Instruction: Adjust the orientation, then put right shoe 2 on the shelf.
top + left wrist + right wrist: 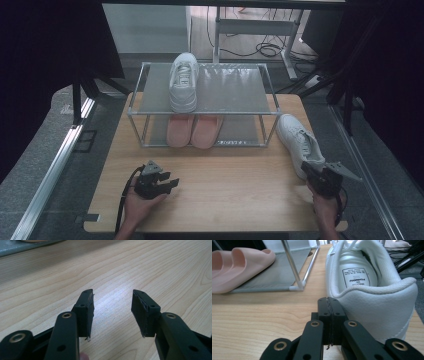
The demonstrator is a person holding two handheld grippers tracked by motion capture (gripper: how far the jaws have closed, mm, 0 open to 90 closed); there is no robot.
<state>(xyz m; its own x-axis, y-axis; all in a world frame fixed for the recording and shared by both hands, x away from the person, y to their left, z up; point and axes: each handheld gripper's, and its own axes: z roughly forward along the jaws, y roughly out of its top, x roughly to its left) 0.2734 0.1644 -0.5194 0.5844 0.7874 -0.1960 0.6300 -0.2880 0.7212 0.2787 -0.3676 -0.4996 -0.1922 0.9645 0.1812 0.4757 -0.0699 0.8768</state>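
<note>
White sneaker [299, 142] lies on the table [215, 190] beside the rack [202, 102]. Right gripper [329, 305]: fingers pressed together at its heel. Left gripper [112, 308]: spread, idle. Likely next: open, grasp heel.

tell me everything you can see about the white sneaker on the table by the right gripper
The white sneaker looks like smooth leather, with white laces, a padded collar and a printed insole label. It lies upright on the wooden table, right of the shoe rack, toe pointing away from the person. The right gripper, jaws closed with nothing between them, sits just beside its heel; contact can't be confirmed.
</note>
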